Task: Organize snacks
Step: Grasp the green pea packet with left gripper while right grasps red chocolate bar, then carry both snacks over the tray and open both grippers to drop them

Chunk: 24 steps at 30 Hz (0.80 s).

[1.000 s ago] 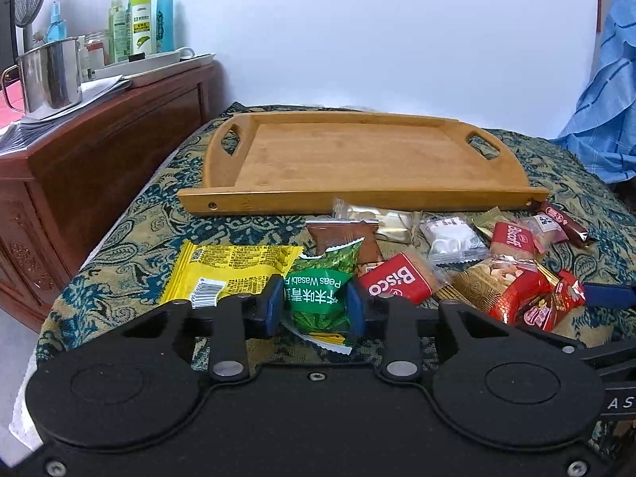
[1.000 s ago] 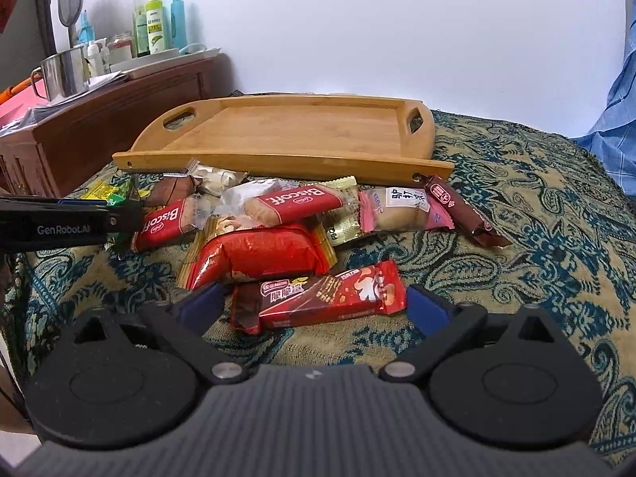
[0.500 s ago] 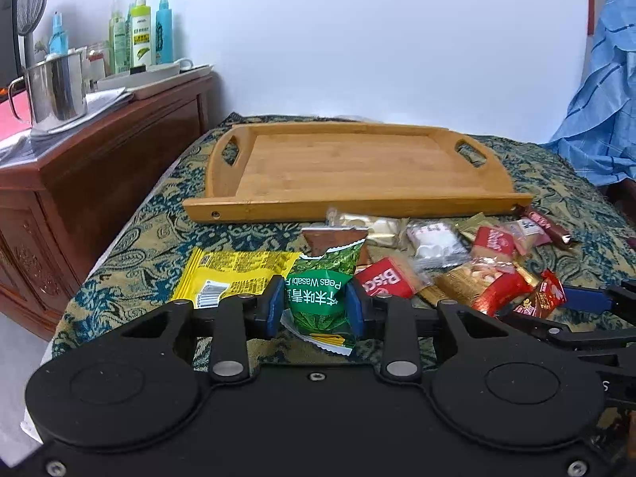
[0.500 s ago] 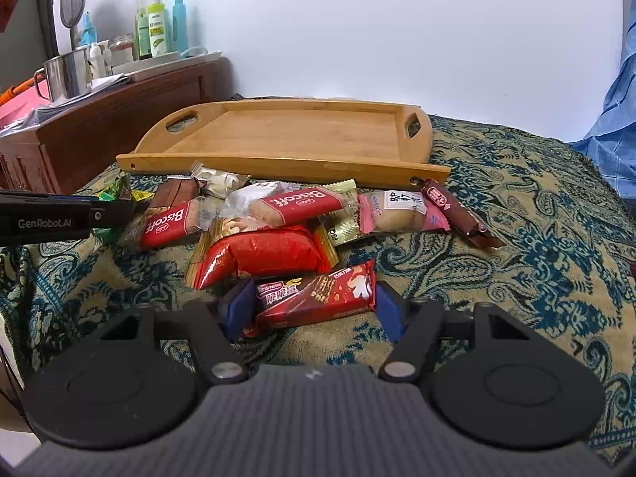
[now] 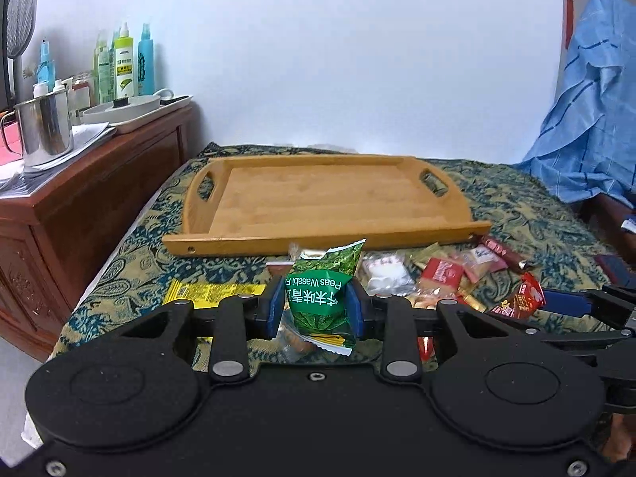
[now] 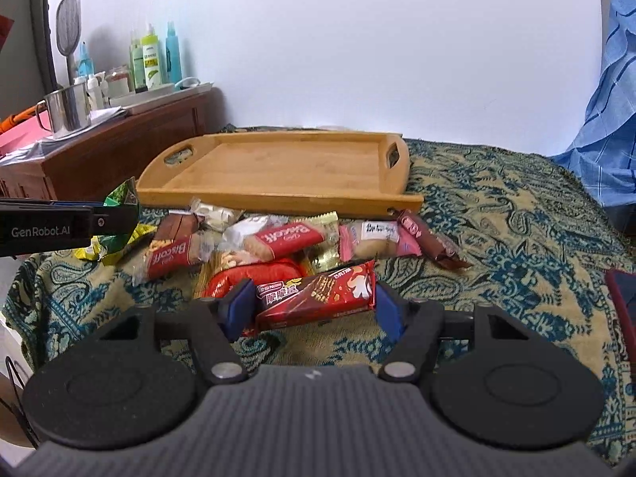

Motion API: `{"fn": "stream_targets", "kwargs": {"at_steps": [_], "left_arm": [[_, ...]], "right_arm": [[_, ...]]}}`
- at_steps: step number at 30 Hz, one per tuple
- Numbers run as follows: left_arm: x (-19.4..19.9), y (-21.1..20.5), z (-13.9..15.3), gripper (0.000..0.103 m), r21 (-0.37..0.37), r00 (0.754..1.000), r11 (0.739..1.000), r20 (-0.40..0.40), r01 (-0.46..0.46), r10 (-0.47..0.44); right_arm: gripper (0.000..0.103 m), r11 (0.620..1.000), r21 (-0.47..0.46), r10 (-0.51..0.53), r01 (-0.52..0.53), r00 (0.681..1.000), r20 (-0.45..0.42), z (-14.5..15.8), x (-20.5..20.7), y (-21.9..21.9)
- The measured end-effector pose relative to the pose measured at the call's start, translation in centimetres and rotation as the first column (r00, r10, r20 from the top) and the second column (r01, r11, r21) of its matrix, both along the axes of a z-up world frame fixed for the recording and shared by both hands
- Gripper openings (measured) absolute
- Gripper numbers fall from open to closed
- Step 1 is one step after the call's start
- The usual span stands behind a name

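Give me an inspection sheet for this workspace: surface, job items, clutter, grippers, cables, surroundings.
Surface: paisley cloth, teal and tan, under everything.
Job's things: wooden tray empty; snack pile lies on the cloth in front of it; yellow packet at the pile's left end.
Clutter: dark red flat object at the right edge, kind unclear.
Grippers: left gripper shut on green pea packet, lifted off the cloth; right gripper shut on red wafer bar.
Cables: nothing seen.
Surroundings: wooden cabinet on the left bearing a steel mug and bottles; blue fabric on the right; white wall behind.
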<state>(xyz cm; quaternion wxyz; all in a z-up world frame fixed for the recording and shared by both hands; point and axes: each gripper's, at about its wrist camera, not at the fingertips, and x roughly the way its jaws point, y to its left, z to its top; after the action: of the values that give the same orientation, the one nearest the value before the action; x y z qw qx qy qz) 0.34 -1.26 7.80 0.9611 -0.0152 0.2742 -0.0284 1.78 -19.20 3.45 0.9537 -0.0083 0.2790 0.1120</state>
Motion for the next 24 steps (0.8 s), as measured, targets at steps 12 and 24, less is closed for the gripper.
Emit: {"fn": "stream_targets", "kwargs": {"at_steps": [12,24], "left_arm": [[1.6,-0.2,1.3,0.031,-0.026,1.000,1.000,0.017,0.001,-0.001],[8.0,-0.3,2.7,0.031,-0.070,1.000,0.998,-0.015,-0.008,0.007]], "right_arm": [[0.067,1.000,0.021,-0.006,0.005,0.999,0.032,1.4,1.7,-0.3],[0.067,0.998,0.052,-0.027,0.024,0.998,0.065,3.5,8.0,-1.0]]}}
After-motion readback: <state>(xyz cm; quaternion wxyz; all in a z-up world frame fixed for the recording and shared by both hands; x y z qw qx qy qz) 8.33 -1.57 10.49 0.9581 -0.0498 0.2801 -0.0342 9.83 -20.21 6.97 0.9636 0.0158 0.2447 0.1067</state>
